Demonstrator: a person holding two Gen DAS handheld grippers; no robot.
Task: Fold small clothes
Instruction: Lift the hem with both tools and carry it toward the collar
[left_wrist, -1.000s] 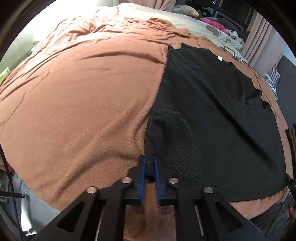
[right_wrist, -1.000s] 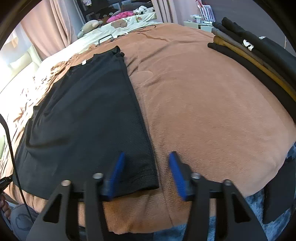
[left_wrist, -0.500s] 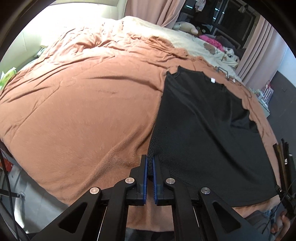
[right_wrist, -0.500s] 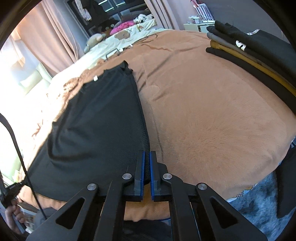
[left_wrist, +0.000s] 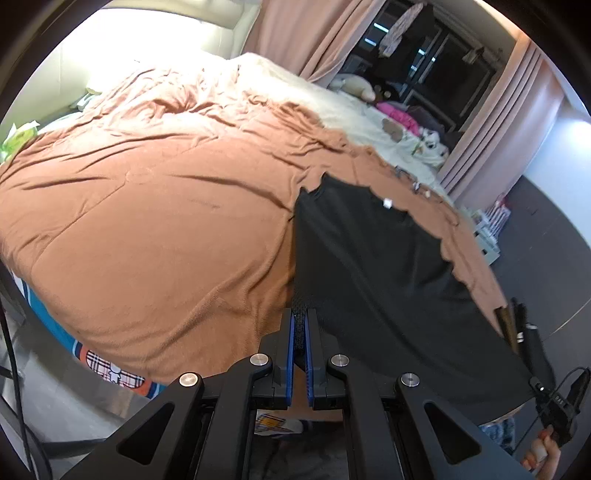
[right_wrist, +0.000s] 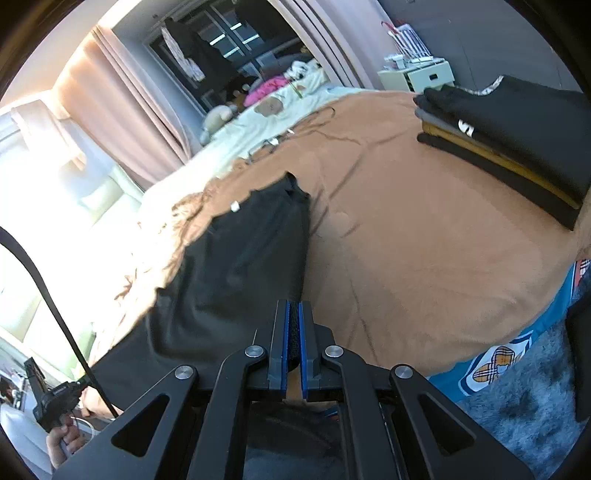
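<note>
A black mesh T-shirt (left_wrist: 373, 266) lies with its collar end on the brown bedspread (left_wrist: 147, 229) and its hem end lifted off it. My left gripper (left_wrist: 300, 321) is shut on the shirt's left hem corner. My right gripper (right_wrist: 293, 314) is shut on the right hem corner of the same shirt (right_wrist: 243, 266). The hem stretches in the air between the two grippers. The collar with a white label (left_wrist: 387, 202) points away from me.
A stack of folded dark clothes (right_wrist: 517, 136) sits on the bedspread at the right. Soft toys and a pink item (left_wrist: 399, 114) lie on the cream sheet at the far end. A clothes hanger (right_wrist: 266, 146) lies beyond the collar. A grey rug (right_wrist: 524, 417) covers the floor.
The right gripper closed on the hem corner. Both grippers then rose and drew back, lifting the shirt's hem end off the bedspread.
</note>
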